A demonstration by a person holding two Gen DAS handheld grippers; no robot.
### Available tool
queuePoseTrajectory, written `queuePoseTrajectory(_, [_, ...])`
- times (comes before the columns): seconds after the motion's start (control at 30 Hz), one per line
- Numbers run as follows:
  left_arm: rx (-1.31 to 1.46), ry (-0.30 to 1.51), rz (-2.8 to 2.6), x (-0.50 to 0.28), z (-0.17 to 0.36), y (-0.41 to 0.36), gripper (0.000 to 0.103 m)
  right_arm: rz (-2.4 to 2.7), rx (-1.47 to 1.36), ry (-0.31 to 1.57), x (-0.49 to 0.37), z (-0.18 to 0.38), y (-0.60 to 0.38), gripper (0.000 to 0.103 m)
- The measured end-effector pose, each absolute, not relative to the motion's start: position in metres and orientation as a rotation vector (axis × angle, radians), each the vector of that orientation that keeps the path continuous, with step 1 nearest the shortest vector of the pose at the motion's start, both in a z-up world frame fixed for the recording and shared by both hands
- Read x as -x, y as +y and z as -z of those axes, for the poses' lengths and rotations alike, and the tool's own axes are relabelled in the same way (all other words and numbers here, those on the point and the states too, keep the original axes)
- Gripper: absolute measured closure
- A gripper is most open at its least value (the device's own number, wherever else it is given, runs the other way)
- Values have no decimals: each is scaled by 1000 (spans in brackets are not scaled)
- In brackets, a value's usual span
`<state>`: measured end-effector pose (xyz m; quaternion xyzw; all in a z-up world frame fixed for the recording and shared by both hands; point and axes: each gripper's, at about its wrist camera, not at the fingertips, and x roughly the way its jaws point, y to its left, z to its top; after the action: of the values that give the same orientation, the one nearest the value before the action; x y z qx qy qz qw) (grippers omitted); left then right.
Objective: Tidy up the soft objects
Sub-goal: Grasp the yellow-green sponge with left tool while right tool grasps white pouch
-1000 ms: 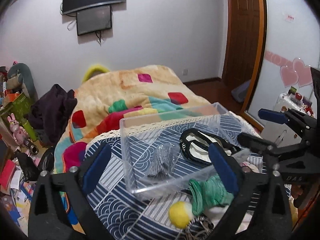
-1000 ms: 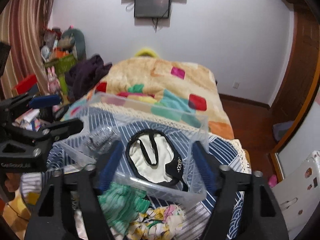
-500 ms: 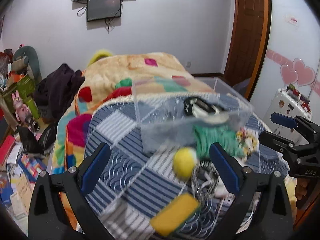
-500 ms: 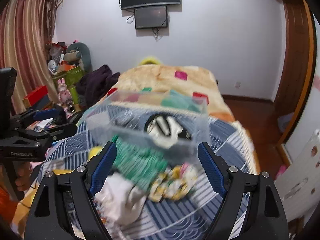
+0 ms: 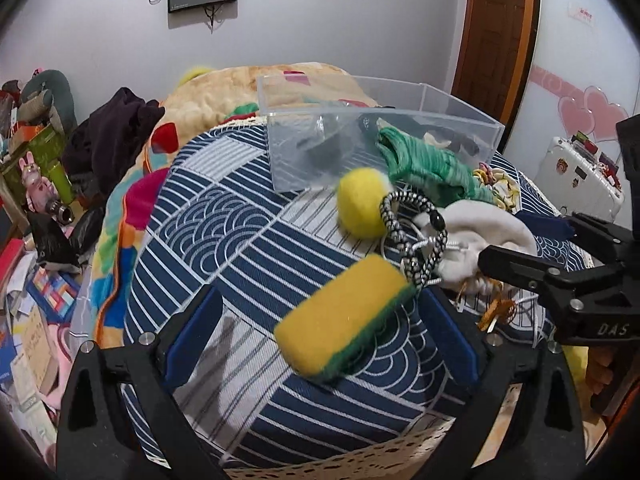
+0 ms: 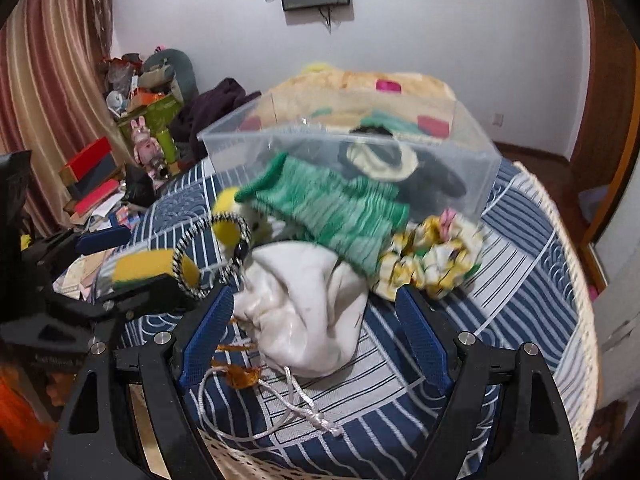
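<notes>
On the blue patterned cloth lie a yellow-green sponge, a yellow ball, a black-white cord loop, a white drawstring pouch, a green knitted sock and a yellow floral scrunchie. Behind them stands a clear plastic bin holding a black-and-white item. My left gripper is open, its fingers either side of the sponge. My right gripper is open, straddling the white pouch.
The cloth covers a rounded surface at the foot of a bed with a colourful blanket. Clutter, boxes and toys lie on the floor left. A white suitcase stands right, a wooden door behind.
Both grippers have pulled back and lowered from over the bin. The sponge, pouch and cord now lie close in front of the fingers. Both stay open.
</notes>
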<state>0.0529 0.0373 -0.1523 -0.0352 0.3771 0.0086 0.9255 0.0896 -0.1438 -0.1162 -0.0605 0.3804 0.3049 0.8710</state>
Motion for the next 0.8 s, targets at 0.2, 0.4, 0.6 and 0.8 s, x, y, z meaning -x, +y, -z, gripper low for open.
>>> queuePoseTrajectory(0.2, [134,789,40,-47,160,41,45,-666,102,835,-89,127,-147,37])
queuePoseTrajectory(0.4, [110,756,49,-38,154,37,69,-703,110,830,-82,125,-147,71])
queuePoseTrajectory(0.6, [117,719,40,-33,144,40,74,-693,114,768,-75,115,-153,79])
queuePoseTrajectory(0.8, [109,671,23,-29,127,42,74,-686,86,697,-71,94,-160,80])
